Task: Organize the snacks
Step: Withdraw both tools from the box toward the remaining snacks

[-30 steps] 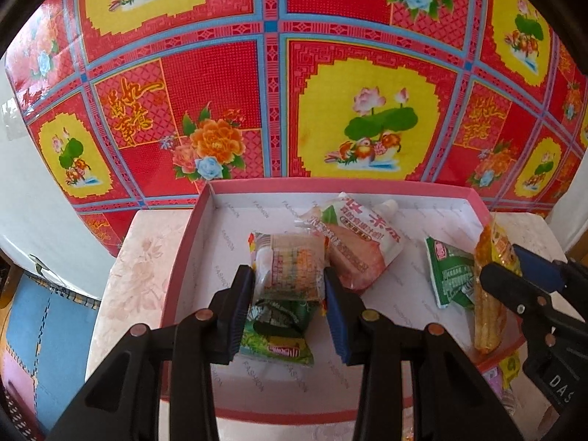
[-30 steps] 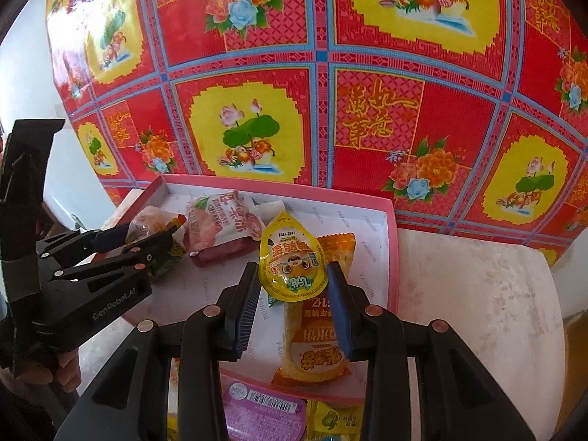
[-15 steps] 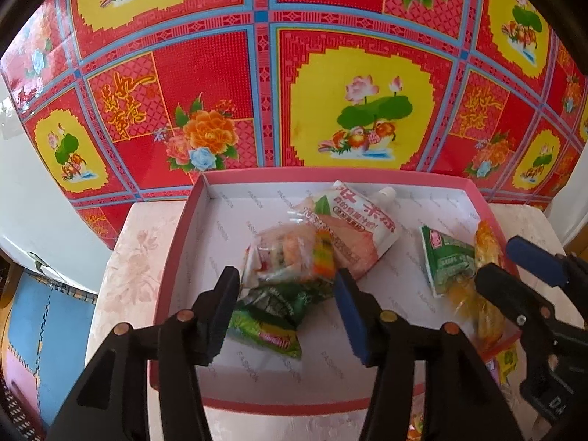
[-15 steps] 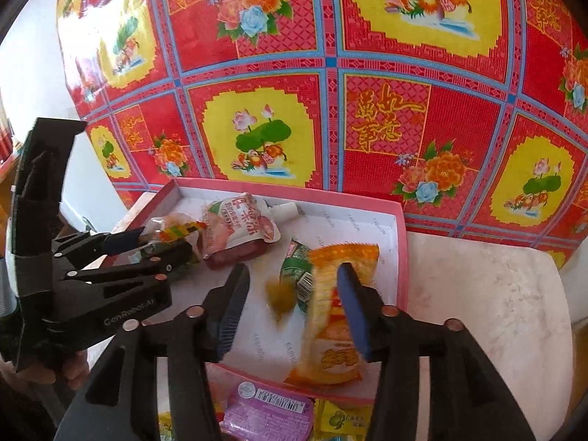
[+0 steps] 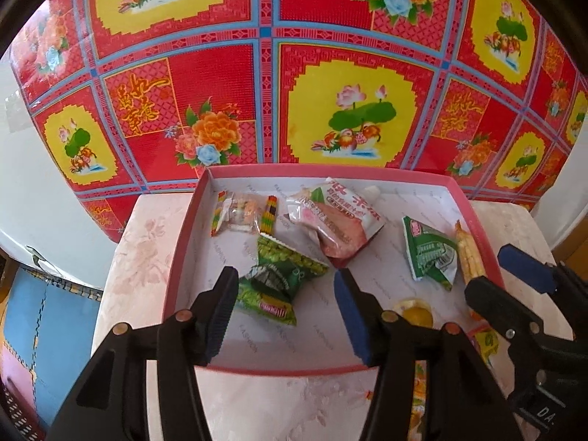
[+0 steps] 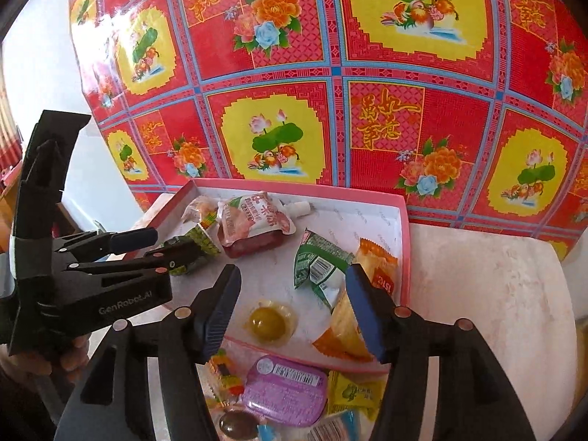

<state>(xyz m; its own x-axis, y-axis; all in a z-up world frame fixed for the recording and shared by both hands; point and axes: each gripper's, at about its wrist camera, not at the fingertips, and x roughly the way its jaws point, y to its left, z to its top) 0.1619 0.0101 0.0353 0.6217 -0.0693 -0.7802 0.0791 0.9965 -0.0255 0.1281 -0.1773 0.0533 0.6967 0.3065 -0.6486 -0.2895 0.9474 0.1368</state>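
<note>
**Both jaws wide over the pink box**

My left hand-held gripper [image 5: 283, 312] hangs wide apart, gripping nothing, above the near left of the box [image 5: 183, 257]. Green pack [image 5: 279, 275] lies just under it. Clear candy pack [image 5: 244, 213] sits at the back left; pink pouch [image 5: 334, 220] beside it, touching the green pack's corner.

My right hand-held gripper [image 6: 290, 308] is also spread wide, nothing between the pads. Below it, in the box: yellow jelly cup [image 6: 268, 321], green sachet [image 6: 319, 264], orange pack [image 6: 364, 294] along the right wall.

More snacks lie outside the near rim, among them a purple tub [image 6: 284, 389].

Counter [image 6: 488, 294]: pale, faint floral print. Behind it stands a red cloth [image 5: 294, 73] with yellow panels, flowers, ducks. White wall [image 5: 33, 183] at left; blue floor [image 5: 44, 312] below.
</note>
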